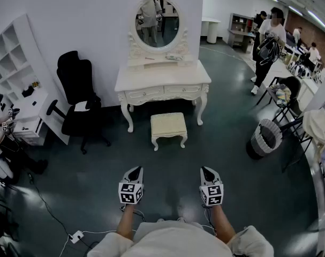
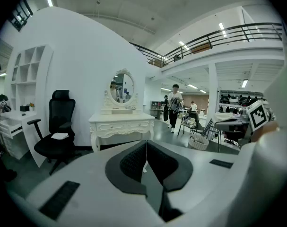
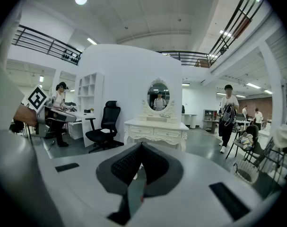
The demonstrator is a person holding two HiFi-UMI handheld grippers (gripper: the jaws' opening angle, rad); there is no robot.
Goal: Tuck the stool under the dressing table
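A dark grey-green floor (image 1: 98, 197) fills most of the head view, with a white wall (image 1: 98, 15) at its far side. The white dressing table (image 1: 162, 79) stands against that wall. Its oval mirror (image 1: 157, 23) rises from the back of the tabletop, and two drawers sit under the front edge. The same table shows in the left gripper view (image 2: 122, 124) and in the right gripper view (image 3: 155, 129).

Left of the table stands a black office chair (image 1: 76, 98), and left of that a white shelf unit (image 1: 12, 58). To the right, well apart from the table, a person (image 1: 266, 44) in a white top stands by folding chairs and a round woven basket (image 1: 266, 135).

The cream stool (image 1: 168, 125) stands upright on the floor just in front of the dressing table, centred between its two front legs. Its padded seat is out from under the tabletop.

Nearest the camera, the left hand-held gripper (image 1: 134, 171) and the right hand-held gripper (image 1: 206, 170) are held side by side above the floor. Both point toward the stool, well apart from it and touching nothing. The left hand-held gripper (image 2: 145, 144) has its dark jaw pads pressed together at the tip with nothing between them. The right hand-held gripper (image 3: 141, 146) is likewise closed and empty.
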